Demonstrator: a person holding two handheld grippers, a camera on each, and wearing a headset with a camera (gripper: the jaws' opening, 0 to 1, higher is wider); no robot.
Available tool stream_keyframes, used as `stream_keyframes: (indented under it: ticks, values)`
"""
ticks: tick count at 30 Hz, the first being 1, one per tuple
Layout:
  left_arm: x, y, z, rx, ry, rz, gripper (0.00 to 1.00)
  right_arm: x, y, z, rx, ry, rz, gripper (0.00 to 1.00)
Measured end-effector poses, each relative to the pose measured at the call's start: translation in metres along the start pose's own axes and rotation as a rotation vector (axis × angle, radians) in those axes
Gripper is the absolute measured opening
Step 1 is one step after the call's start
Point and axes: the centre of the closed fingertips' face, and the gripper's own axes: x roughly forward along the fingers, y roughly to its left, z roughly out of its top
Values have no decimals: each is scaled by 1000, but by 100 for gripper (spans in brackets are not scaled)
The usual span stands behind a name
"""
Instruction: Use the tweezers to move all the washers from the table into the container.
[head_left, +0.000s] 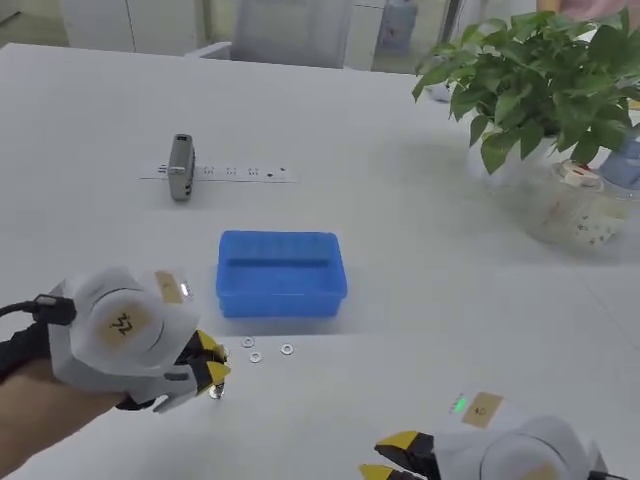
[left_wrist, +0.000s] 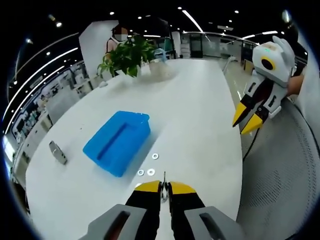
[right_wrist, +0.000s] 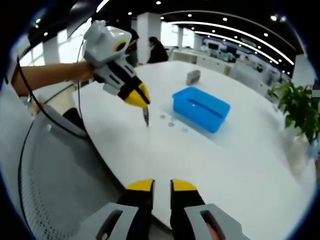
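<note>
I see left gripper clenched on thin metal tweezers. Right gripper empty, jaws slightly parted. Three small silver ring washers lie flat on the white table, just beside the blue container.

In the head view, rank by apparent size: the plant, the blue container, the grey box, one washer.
1. plant, largest even though the frame cuts it off
2. blue container
3. grey box
4. washer
</note>
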Motion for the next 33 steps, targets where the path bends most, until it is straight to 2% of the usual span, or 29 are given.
stream_keyframes:
  ticks: [4, 6, 9, 15, 18, 20, 21, 22, 24, 28, 30, 33]
  values:
    - [-1, 1, -1, -30, -29, 26, 1, -1, 0, 3, 11, -14, 3, 11]
    - [-1, 0, -1, -53, -32, 23, 1, -2, 2, 5, 35, -25, 17, 15]
    - [-2, -1, -2, -49, -28, 26, 0, -2, 2, 7, 50, -36, 20, 21]
    - [-6, 2, -4, -54, -11, 24, 0, -4, 0, 14, 91, -78, 16, 43]
    - [-7, 3, -6, -64, -6, 20, 0, -9, -6, 18, 119, -103, -3, 56]
    - [-8, 3, -7, -59, 2, 17, 0, -13, -12, 21, 111, -111, -29, 66]
    - [-9, 3, -8, -57, 6, 17, 0, -15, -18, 19, 89, -95, -55, 70]
    - [-10, 4, -8, -55, 7, 18, 0, -17, -21, 20, 86, -101, -68, 72]
    - [-12, 4, -6, -58, 4, 17, 0, -21, -27, 21, 94, -119, -73, 76]
    - [-15, 6, 0, -49, -1, 19, 0, -22, -36, 21, 150, -151, -93, 92]
    - [-18, 8, 5, -42, -3, 18, 0, -24, -40, 24, 194, -188, -107, 99]
    - [-23, 12, 14, -35, -15, 13, 0, -26, -36, 30, 244, -234, -73, 99]
